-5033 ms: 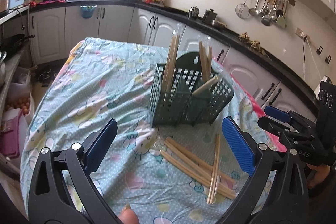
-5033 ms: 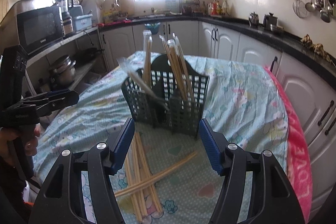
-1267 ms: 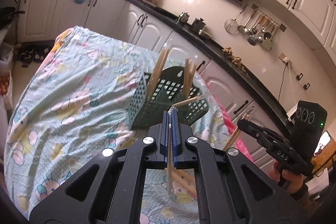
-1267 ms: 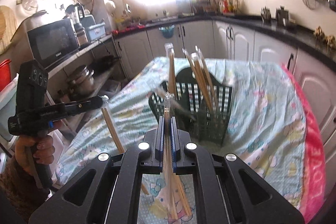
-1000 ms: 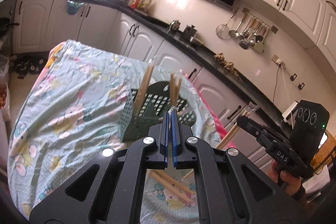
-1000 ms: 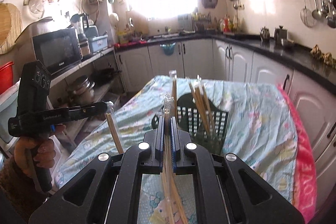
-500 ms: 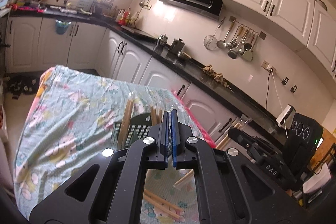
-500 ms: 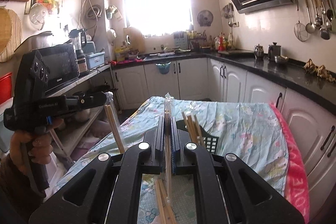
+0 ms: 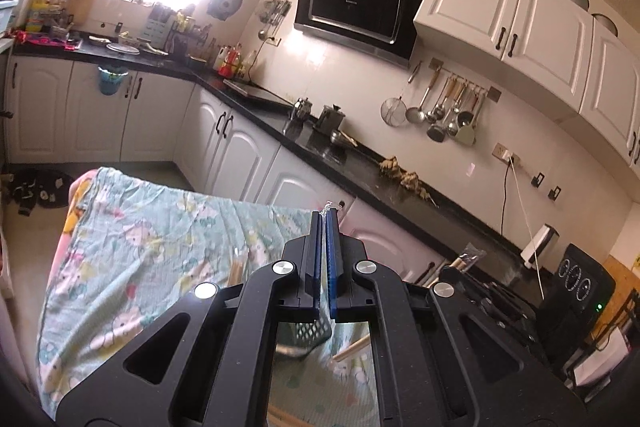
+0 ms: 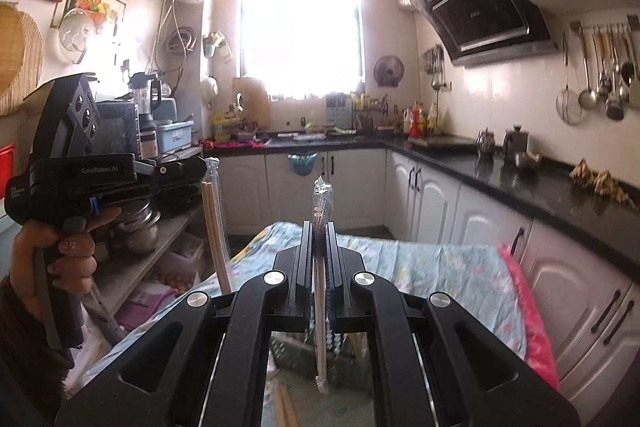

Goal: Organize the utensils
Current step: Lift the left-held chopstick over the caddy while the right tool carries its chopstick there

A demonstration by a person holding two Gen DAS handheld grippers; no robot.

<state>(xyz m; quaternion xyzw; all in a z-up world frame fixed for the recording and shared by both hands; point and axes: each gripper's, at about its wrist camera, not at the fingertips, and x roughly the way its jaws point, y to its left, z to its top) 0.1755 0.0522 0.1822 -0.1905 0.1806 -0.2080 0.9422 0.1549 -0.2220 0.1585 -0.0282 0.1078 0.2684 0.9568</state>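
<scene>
Chopsticks now hang high above the basket (image 10: 298,355): the right gripper (image 10: 319,227) clamps a wrapped pair (image 10: 321,291) between its fingers, and the left gripper (image 9: 324,217), lifted too, pinches another pair (image 10: 214,227). Both pairs have risen from the table (image 9: 160,227), so dropping them into the basket below the fingers likely comes next.

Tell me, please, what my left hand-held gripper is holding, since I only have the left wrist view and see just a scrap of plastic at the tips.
Observer: The left hand-held gripper is shut on wrapped chopsticks, which hang down below it.
Operator: Thank you. How does the right one hold its load?
Observer: The right hand-held gripper is shut on a second wrapped set. The set is upright, with the wrapper poking above the fingertips and the lower end passing down in front of the green basket.
</scene>
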